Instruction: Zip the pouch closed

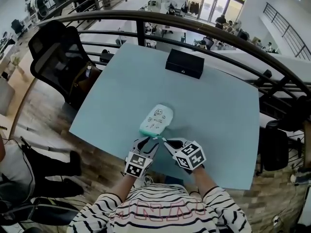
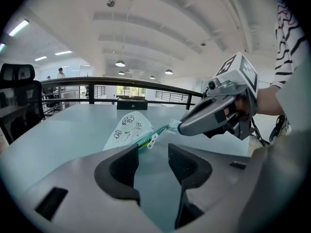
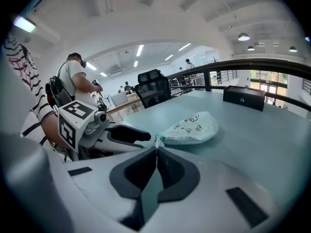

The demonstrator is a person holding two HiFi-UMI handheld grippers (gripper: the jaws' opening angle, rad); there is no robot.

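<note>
On the table [image 1: 112, 101], the pouch [image 1: 156, 119] bears cartoon doodles.

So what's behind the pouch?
Behind the pouch is bare table, then a black box near the far edge. The pouch covers only the bit of table right under it.

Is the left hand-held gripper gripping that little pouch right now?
No, the left hand-held gripper has its jaws apart with nothing between them, and the pouch lies beyond their tips.
</note>
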